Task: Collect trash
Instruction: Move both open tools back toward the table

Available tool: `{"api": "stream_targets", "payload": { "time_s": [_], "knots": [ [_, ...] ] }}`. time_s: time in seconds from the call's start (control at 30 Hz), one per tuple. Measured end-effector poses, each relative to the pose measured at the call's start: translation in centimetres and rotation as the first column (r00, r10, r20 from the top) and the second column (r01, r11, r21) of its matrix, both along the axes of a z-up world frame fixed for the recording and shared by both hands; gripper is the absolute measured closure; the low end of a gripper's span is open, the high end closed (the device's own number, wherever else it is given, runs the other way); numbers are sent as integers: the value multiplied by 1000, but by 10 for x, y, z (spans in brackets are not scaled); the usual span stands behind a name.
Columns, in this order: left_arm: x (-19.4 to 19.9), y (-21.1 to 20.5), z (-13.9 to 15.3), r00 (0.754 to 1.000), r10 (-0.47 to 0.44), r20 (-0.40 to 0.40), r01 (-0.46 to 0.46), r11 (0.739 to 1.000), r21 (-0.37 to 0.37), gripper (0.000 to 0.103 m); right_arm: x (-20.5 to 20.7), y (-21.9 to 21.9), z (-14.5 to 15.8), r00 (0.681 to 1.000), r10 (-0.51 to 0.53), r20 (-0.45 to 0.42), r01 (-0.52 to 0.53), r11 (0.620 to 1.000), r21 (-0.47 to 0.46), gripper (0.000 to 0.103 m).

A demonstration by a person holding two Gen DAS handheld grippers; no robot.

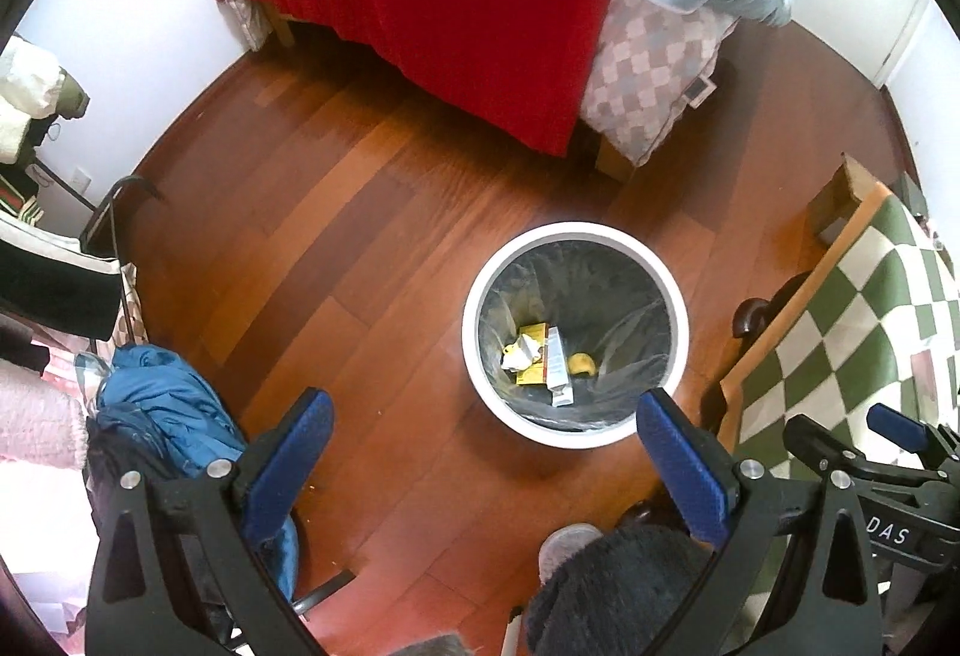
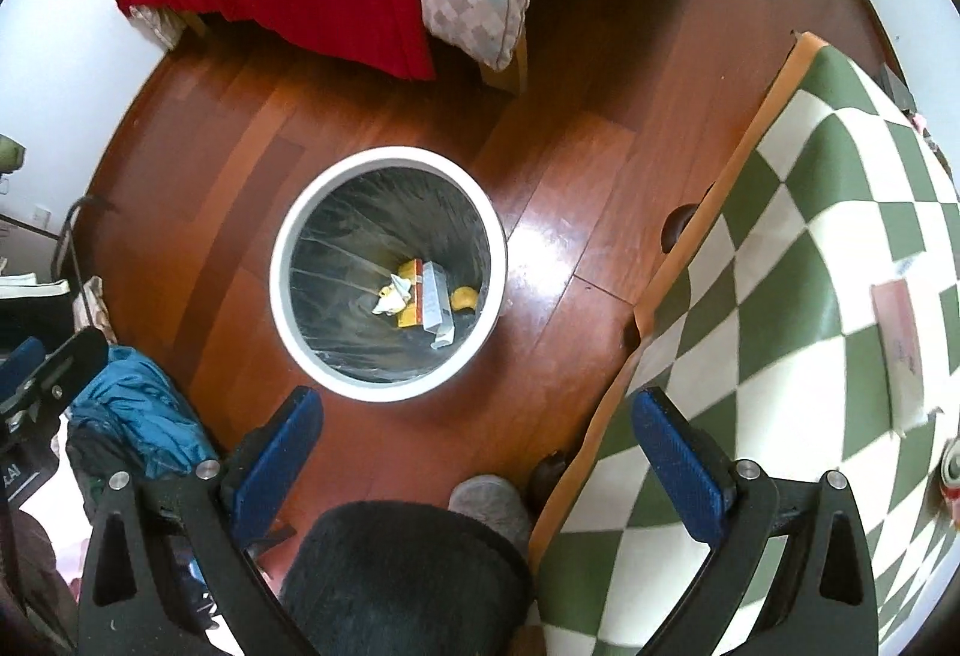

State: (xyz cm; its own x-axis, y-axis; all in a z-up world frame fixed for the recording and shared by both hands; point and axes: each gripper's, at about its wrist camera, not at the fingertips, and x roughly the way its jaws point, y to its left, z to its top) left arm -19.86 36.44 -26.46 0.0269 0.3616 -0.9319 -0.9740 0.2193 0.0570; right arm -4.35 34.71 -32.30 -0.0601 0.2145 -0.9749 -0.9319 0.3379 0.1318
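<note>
Reddish wooden floor (image 2: 570, 164) fills most of what I see, with a bed (image 1: 480, 26) against the far wall, its red sheet and pale blanket hanging over the side. Near the middle of the floor stands the white bin (image 2: 288, 320), lined with a clear bag, and I hang above it looking almost straight down. My right claw (image 2: 477, 452) is spread as wide as it goes and has nothing between its blue pads; my left claw (image 1: 486, 452) is just as wide and just as empty. At the bottom of the bin lies the trash (image 2: 429, 299): a crumpled white paper, a yellow box, a long grey-white carton and a yellow scrap on its right. I judge that both claws are open above the bin because what they carried belongs down there, and the liner keeps it all easy to lift out. To the right, the table with the green and white checked cloth (image 2: 780, 356) comes close to the bin, and a pinkish paper (image 2: 900, 338) lies on it, which may be the next piece to fetch. A blue jacket (image 1: 162, 410) is heaped at the near left.
</note>
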Motion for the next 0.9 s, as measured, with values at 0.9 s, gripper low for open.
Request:
{"api": "stream_targets", "payload": {
  "time_s": [0.9],
  "knots": [
    [103,-156,95,951,-285,119,260,947,188,0,99,-248,152,941,-280,-188,328,888,321,0]
  ]
}}
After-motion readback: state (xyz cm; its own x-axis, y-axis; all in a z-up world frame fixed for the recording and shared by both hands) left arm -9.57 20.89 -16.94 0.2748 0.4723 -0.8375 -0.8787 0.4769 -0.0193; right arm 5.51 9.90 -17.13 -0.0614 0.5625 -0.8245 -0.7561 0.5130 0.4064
